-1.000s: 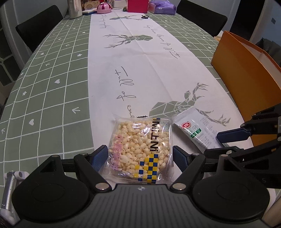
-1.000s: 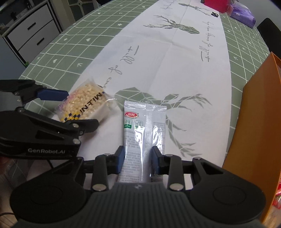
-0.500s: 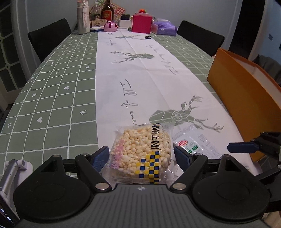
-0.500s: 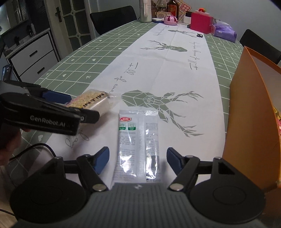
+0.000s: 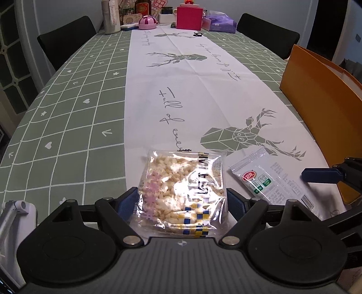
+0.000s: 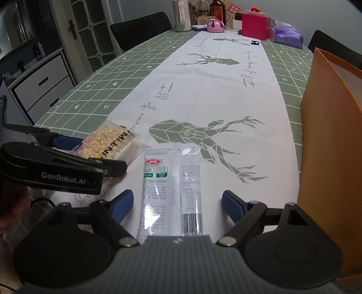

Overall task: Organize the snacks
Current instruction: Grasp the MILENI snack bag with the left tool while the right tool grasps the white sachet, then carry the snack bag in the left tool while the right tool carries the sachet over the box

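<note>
A clear bag of puffed rice lies flat on the tablecloth between the blue fingers of my left gripper, which is open at full width; the pads stand at the bag's edges without lifting it. To its right lies a white packet with a red logo. In the right wrist view this white packet rests on the cloth between the fingers of my right gripper, whose jaws are opening and stand well clear of it. The left gripper and the rice bag show at the left there.
A tall orange box stands at the table's right edge, close to the right gripper. At the far end are a pink box, bottles and a purple bag. Black chairs surround the table; a white drawer unit stands beyond its left side.
The right gripper's jaws spread apart and let go of the white packet, which now lies free. Both views tilted up a little. The rice bag stayed between the left fingers.
</note>
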`<action>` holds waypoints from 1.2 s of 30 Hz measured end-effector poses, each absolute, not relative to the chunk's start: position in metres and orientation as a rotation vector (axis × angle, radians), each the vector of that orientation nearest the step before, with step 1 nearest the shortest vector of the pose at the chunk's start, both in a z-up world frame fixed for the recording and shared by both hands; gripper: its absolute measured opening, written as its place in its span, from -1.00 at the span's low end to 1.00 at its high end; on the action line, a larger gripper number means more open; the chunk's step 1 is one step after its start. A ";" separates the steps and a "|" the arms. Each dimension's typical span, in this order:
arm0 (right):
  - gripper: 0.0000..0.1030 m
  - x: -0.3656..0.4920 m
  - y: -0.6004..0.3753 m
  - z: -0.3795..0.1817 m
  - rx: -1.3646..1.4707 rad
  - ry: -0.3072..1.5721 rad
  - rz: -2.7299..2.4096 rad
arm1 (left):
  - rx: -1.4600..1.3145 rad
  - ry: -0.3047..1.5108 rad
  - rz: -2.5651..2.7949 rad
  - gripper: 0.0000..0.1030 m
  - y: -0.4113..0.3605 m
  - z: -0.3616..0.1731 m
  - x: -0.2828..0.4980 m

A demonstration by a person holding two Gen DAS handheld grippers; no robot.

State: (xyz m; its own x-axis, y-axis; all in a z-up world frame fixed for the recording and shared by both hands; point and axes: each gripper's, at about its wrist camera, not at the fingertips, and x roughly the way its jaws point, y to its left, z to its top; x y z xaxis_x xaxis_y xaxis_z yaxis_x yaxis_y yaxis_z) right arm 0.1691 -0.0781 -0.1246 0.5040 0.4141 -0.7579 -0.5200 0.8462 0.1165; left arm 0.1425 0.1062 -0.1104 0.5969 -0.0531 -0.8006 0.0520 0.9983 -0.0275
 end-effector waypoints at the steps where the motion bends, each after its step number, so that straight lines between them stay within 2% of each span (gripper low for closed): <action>1: 0.62 0.167 -0.076 -0.126 -0.158 0.865 0.565 | 0.005 0.927 -0.060 0.89 0.106 -0.111 0.143; 3: 0.61 0.161 -0.071 -0.129 -0.219 0.836 0.561 | 0.016 0.924 -0.062 0.89 0.104 -0.111 0.144; 5: 0.49 0.157 -0.071 -0.129 -0.222 0.810 0.575 | 0.023 0.921 -0.068 0.88 0.103 -0.111 0.144; 6: 0.47 0.156 -0.070 -0.130 -0.228 0.803 0.576 | 0.024 0.918 -0.074 0.82 0.102 -0.112 0.143; 9: 0.04 0.154 -0.069 -0.127 -0.228 0.781 0.589 | 0.021 0.919 -0.075 0.79 0.101 -0.111 0.144; 24: -0.09 0.156 -0.069 -0.115 -0.193 0.828 0.568 | -0.058 0.967 -0.047 0.78 0.104 -0.102 0.137; 36: -0.09 0.143 -0.082 -0.067 -0.184 0.778 0.598 | 0.001 0.937 -0.062 0.78 0.093 -0.063 0.122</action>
State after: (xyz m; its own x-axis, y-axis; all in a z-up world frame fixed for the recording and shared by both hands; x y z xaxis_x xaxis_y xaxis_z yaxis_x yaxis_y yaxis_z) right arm 0.1427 -0.0819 -0.0668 0.5572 0.4378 -0.7056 -0.5694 0.8199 0.0591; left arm 0.1220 0.0926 -0.0629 0.5908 -0.0530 -0.8051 0.0540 0.9982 -0.0261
